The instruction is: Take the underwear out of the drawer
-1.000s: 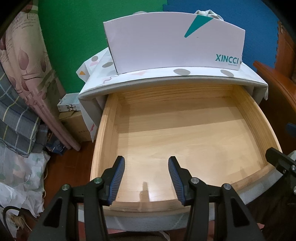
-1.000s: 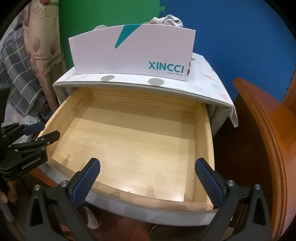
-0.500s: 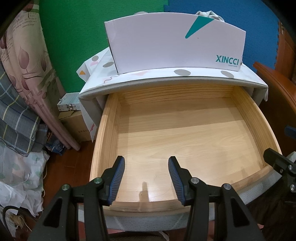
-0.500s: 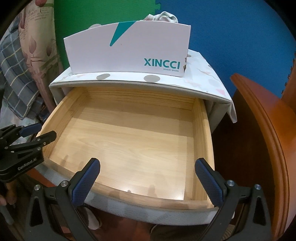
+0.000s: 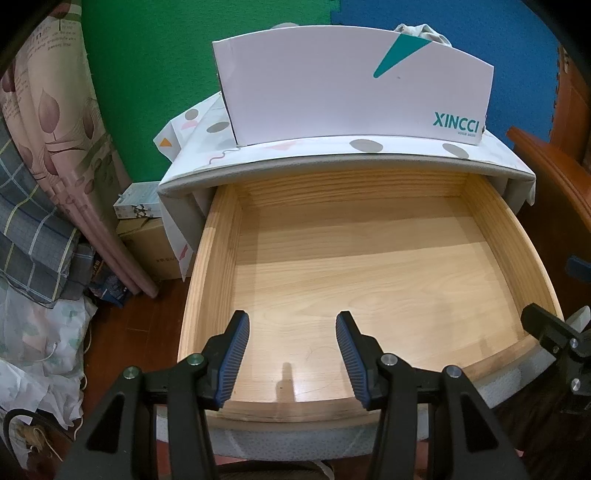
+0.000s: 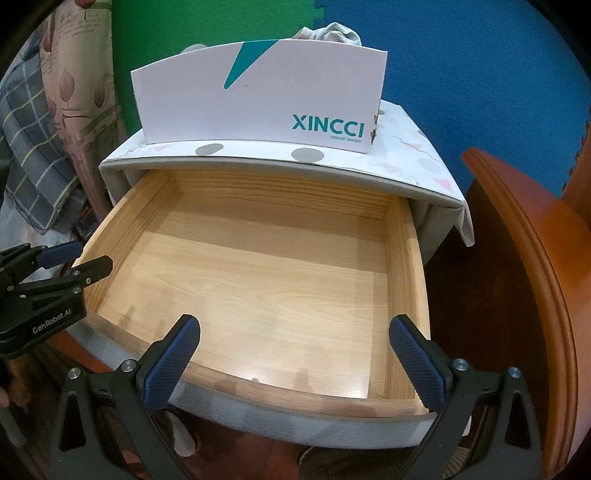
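The wooden drawer (image 5: pixel 218 266) (image 6: pixel 402 277) is pulled out and its floor is bare. A crumpled grey-white cloth (image 5: pixel 424 33) (image 6: pixel 332 33) pokes over the top of the white XINCCI box (image 5: pixel 332 85) (image 6: pixel 266 92) on the nightstand. My left gripper (image 5: pixel 292 321) hovers over the drawer's front edge, open with a moderate gap and nothing between its blue pads. My right gripper (image 6: pixel 295 325) hangs over the front edge too, spread wide and holding nothing. The left gripper (image 6: pixel 55 273) also shows at the left of the right wrist view.
A patterned cover (image 6: pixel 424 166) drapes the nightstand top. An orange-brown wooden bed frame (image 6: pixel 535 258) stands close on the right. Bedding, pink rolls (image 5: pixel 74 166) and cardboard boxes (image 5: pixel 147 240) crowd the floor on the left. Green and blue foam mats (image 5: pixel 147 55) line the wall behind.
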The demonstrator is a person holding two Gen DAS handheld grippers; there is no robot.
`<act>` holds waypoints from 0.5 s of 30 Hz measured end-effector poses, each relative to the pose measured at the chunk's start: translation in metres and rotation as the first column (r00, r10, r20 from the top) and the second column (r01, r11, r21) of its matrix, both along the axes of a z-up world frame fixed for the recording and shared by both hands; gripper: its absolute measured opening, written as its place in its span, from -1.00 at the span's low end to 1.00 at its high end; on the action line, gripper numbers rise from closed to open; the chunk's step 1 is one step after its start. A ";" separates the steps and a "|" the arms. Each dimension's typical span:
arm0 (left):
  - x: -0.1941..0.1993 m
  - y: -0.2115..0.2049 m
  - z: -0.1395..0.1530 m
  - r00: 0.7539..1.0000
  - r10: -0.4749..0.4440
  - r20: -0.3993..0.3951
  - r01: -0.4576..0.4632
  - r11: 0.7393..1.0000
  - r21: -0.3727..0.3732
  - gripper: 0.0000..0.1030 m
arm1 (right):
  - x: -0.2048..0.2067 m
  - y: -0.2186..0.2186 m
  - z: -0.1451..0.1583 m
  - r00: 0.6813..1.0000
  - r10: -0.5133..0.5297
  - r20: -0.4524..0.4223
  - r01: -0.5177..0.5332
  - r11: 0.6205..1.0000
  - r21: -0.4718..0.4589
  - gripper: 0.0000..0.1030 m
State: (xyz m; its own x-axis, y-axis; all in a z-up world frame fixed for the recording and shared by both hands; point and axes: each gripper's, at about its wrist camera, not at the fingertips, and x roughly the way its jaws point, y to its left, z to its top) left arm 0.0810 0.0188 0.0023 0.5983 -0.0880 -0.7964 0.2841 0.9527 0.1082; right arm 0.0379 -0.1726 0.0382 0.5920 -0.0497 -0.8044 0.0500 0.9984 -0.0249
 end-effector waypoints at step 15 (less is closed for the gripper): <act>0.000 -0.002 -0.001 1.000 -0.003 -0.002 0.003 1.000 -0.002 -0.03 | 0.001 0.003 -0.005 1.000 0.014 -0.002 -0.014 1.000 0.003 0.97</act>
